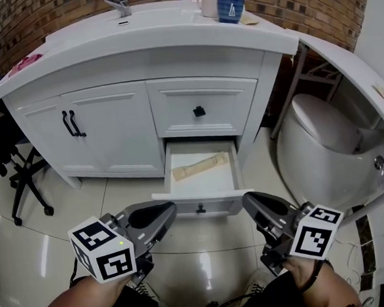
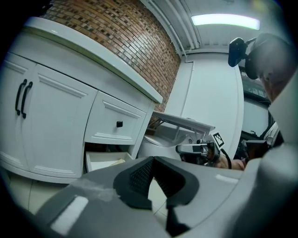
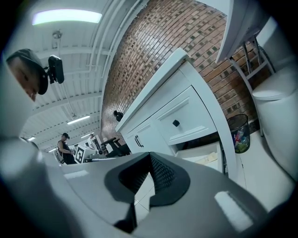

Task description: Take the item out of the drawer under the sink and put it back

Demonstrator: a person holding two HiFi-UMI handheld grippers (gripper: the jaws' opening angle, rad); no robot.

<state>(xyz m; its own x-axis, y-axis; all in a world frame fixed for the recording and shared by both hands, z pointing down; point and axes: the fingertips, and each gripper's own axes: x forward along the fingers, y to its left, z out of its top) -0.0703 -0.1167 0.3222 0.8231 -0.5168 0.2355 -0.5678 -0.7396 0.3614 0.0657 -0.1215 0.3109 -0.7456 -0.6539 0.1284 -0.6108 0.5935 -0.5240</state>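
Under the sink (image 1: pixel 144 18), the lower drawer (image 1: pixel 208 180) stands pulled out, a pale rolled item (image 1: pixel 201 165) lying slantwise inside. On the surface (image 1: pixel 170 34) sit a white cup (image 1: pixel 208 5) and a blue cup (image 1: pixel 231 10), its white mark unreadable. Left claw (image 1: pixel 171 210) and right claw (image 1: pixel 248 201) are closed, empty.

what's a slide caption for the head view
Both shut, the left gripper and right gripper face the open bottom drawer holding a beige roll.

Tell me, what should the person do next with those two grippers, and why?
Probably open the right gripper and reach it into the open drawer: the beige roll lies there untouched, while this gripper and the left gripper hang shut and empty in front of it.
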